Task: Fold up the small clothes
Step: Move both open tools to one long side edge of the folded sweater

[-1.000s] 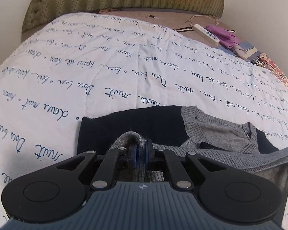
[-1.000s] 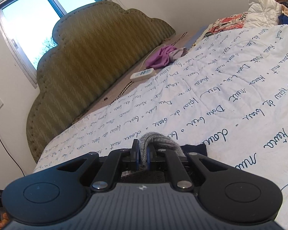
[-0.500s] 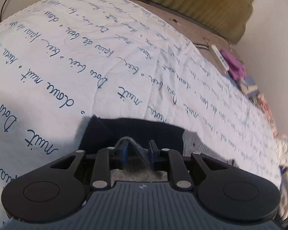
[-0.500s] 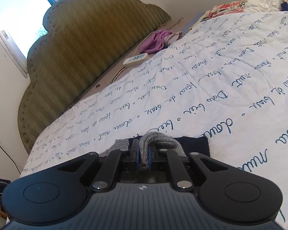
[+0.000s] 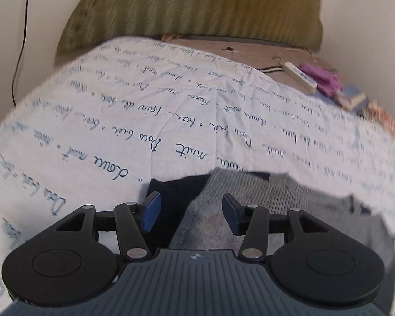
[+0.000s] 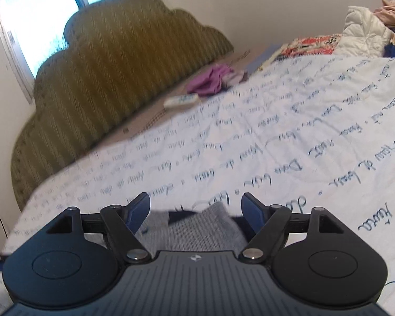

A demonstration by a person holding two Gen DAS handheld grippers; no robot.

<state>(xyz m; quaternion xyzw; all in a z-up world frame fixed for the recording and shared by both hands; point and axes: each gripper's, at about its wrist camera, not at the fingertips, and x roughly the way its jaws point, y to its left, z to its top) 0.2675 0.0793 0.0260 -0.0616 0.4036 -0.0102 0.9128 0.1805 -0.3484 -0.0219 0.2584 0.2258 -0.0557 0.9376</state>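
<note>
We are seeing a window (image 6: 39,18) behind the green headboard (image 6: 123,79) and a heap of clothes (image 6: 368,23) at the far bed edge only through the right wrist camera; the left one is giving us a dark cable (image 5: 22,39) on the wall. Both are catching the purple cloth (image 5: 326,79) and white remote (image 5: 300,76). Our left gripper (image 5: 189,212) is opening, its blue pads clear of the grey-and-navy knit sweater (image 5: 263,200) lying beneath them on the script-printed bedspread (image 5: 144,105). Our right gripper (image 6: 194,210) is opening wider, grey knit between its jaws but untouched. The sweater is lying folded, grey ribbed cloth over navy.
</note>
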